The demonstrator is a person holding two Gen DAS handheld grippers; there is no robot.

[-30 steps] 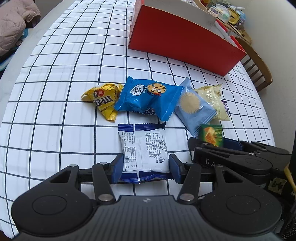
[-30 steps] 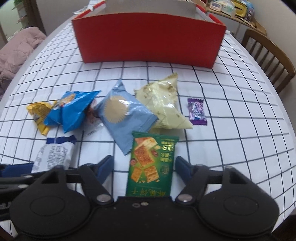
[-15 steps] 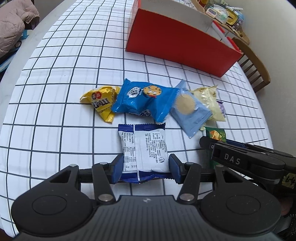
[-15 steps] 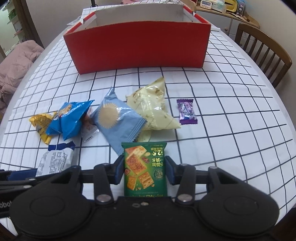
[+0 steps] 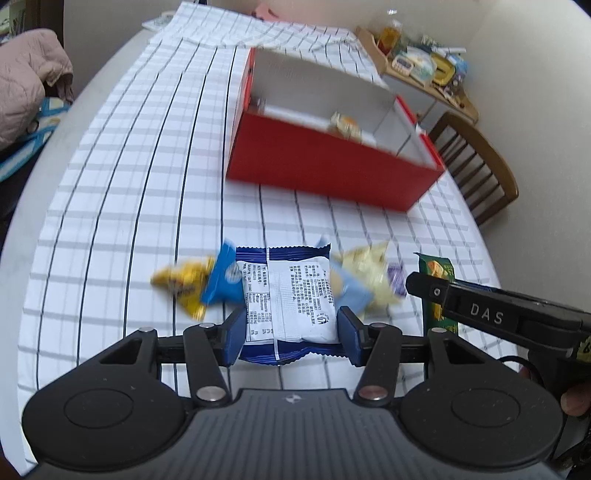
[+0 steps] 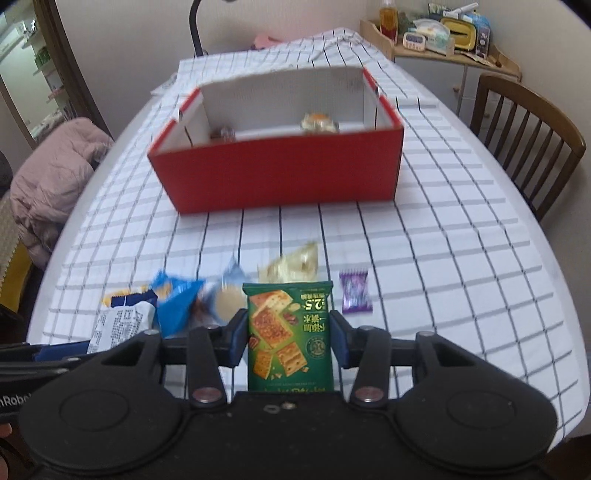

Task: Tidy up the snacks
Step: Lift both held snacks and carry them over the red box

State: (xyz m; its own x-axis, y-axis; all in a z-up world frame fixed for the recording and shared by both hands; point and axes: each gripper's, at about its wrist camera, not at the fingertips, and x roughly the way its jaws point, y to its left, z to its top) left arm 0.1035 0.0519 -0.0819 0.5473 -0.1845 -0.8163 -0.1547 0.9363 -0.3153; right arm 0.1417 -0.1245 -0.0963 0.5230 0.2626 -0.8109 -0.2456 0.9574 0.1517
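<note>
My left gripper [image 5: 291, 325] is shut on a white-and-blue snack packet [image 5: 290, 299], held above the checked tablecloth. My right gripper [image 6: 289, 328] is shut on a green cracker pack [image 6: 290, 332], also lifted; in the left wrist view it shows at the right [image 5: 480, 310]. Below lie a yellow packet [image 5: 181, 282], a blue cookie pack [image 5: 221, 280], a light blue pack [image 6: 225, 299], a pale yellow pack [image 6: 295, 264] and a purple candy [image 6: 355, 291]. Farther back stands the open red box [image 6: 277, 177] with two small snacks [image 6: 318, 122] inside.
A wooden chair [image 6: 524, 140] stands at the table's right side. A cluttered wooden shelf [image 6: 443, 29] fills the far right corner. A pink padded jacket [image 6: 48, 173] lies at the left. A dark lamp stem [image 6: 195, 29] rises behind the box.
The right gripper closed onto the green pack. Both grippers then rose, lifting their packets off the table, and the inside of the red box came into view.
</note>
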